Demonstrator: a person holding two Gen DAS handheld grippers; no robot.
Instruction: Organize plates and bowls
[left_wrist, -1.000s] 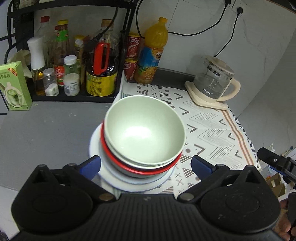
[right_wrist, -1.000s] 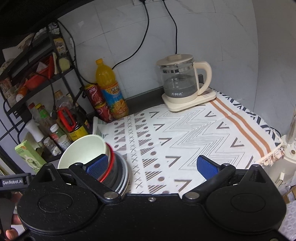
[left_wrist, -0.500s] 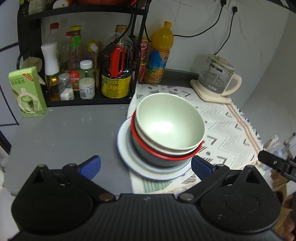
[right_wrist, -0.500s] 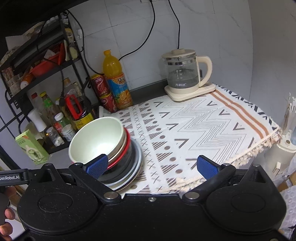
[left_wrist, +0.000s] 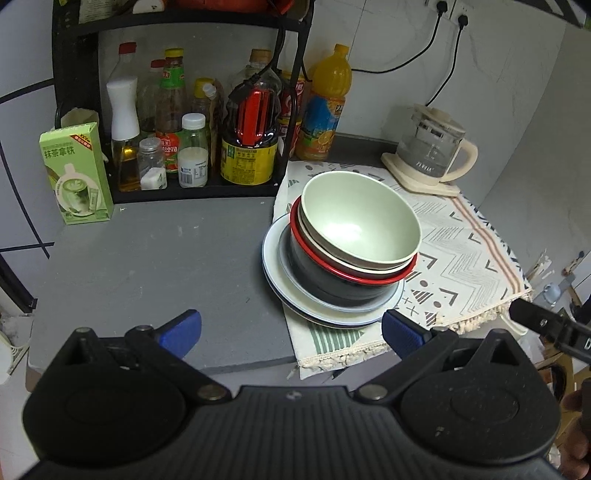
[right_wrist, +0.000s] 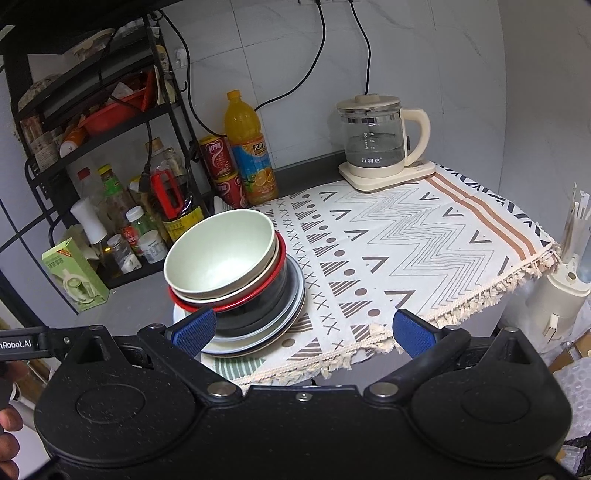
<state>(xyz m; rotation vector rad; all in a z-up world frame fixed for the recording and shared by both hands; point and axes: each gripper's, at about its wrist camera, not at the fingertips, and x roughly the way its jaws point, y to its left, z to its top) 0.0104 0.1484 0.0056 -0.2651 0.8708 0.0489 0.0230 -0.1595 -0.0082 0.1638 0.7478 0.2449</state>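
A stack of dishes stands at the left edge of the patterned cloth (left_wrist: 461, 254). A pale green bowl (left_wrist: 360, 221) is on top, inside a cream bowl and a red-rimmed black bowl (left_wrist: 332, 280), all on white plates (left_wrist: 273, 258). The green bowl (right_wrist: 221, 254) and the plates (right_wrist: 295, 295) also show in the right wrist view. My left gripper (left_wrist: 291, 332) is open and empty, in front of and below the stack. My right gripper (right_wrist: 303, 330) is open and empty, in front of the stack, to its right.
A black rack (left_wrist: 177, 110) of bottles and jars fills the back left. A green carton (left_wrist: 75, 173) stands on the grey counter (left_wrist: 159, 258). An orange juice bottle (right_wrist: 251, 147), red cans (right_wrist: 221, 173) and a glass kettle (right_wrist: 376, 144) stand at the back.
Both grippers have pulled back from the stack, which now looks smaller and farther. The left view has shifted so the stack sits to the right. The dishes have not moved.
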